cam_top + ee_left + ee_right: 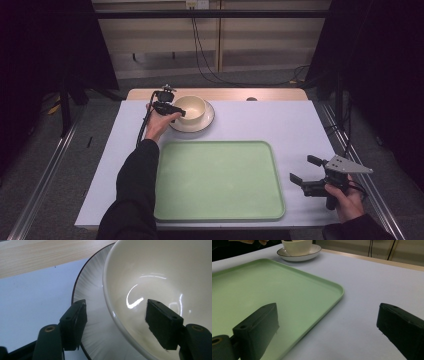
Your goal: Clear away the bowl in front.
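A cream bowl [190, 107] stands on a white plate with a dark rim [206, 123] at the far left of the table. My left gripper [176, 111] is at the bowl's left side. In the left gripper view, my left gripper [116, 303] straddles the bowl's rim [110, 307]. One jaw hangs over the plate [92, 290] outside the bowl, the other inside it. Gaps show between pads and rim, so it is open. My right gripper [301, 168] is held open near the table's right edge, beside a green tray [220, 180], with nothing between its jaws.
The empty green tray [274, 285] lies across the near middle of the pale table. A wooden strip [225, 94] runs along the table's far edge. Metal rails flank the table on both sides. In the right gripper view, bowl [297, 246] and plate [312, 252] are far off.
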The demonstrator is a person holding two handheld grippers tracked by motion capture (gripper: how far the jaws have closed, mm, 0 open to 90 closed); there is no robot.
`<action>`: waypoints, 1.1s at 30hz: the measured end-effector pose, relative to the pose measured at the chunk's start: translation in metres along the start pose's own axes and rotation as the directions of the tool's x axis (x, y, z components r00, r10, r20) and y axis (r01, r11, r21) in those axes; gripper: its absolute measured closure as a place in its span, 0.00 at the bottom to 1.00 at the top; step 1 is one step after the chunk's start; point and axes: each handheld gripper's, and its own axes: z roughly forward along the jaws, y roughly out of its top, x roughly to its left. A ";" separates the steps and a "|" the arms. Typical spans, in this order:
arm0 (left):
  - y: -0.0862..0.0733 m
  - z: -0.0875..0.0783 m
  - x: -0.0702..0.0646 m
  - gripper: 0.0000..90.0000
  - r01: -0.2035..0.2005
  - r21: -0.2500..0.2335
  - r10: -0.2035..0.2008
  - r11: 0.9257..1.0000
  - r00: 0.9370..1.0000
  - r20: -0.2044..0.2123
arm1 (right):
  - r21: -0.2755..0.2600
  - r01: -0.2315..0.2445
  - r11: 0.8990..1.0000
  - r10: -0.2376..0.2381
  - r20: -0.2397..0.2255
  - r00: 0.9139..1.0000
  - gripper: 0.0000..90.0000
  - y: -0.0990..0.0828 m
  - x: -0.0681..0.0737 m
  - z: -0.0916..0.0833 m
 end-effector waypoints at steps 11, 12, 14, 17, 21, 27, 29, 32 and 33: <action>0.003 0.006 0.000 0.65 0.066 0.080 -0.072 0.995 0.995 0.070 | 0.006 0.002 1.000 -0.002 0.002 1.000 0.04 0.000 0.000 0.000; 0.004 0.006 0.001 0.67 0.062 0.088 -0.068 0.994 0.995 0.073 | 0.004 0.002 1.000 -0.002 0.002 1.000 0.04 0.000 0.000 0.000; 0.004 0.006 0.003 0.72 0.076 0.090 -0.083 0.993 0.993 0.079 | 0.003 0.002 1.000 -0.002 0.004 1.000 0.04 0.000 -0.001 0.000; 0.004 0.005 0.004 0.80 0.078 0.091 -0.085 0.993 0.993 0.083 | 0.002 0.002 1.000 -0.002 0.002 1.000 0.04 0.000 0.000 0.000; 0.004 0.005 0.003 0.86 0.085 0.082 -0.092 0.993 0.992 0.087 | 0.003 -0.001 1.000 0.001 0.004 1.000 0.04 0.000 -0.001 0.000; 0.004 0.004 0.004 0.86 0.082 0.091 -0.090 0.993 0.992 0.086 | 0.005 -0.004 1.000 0.004 0.007 1.000 0.04 0.000 -0.001 0.000; 0.004 0.004 0.004 0.86 0.074 0.090 -0.082 0.993 0.993 0.087 | 0.005 -0.001 1.000 0.001 0.006 1.000 0.04 0.000 -0.001 0.000; 0.004 0.004 0.002 0.88 0.105 0.092 -0.113 0.990 0.990 0.087 | 0.004 0.000 1.000 0.000 0.004 1.000 0.04 0.000 0.000 0.000; 0.004 0.004 0.002 0.89 0.111 0.088 -0.119 0.990 0.989 0.090 | 0.004 0.001 1.000 -0.001 0.004 1.000 0.04 0.000 -0.001 0.000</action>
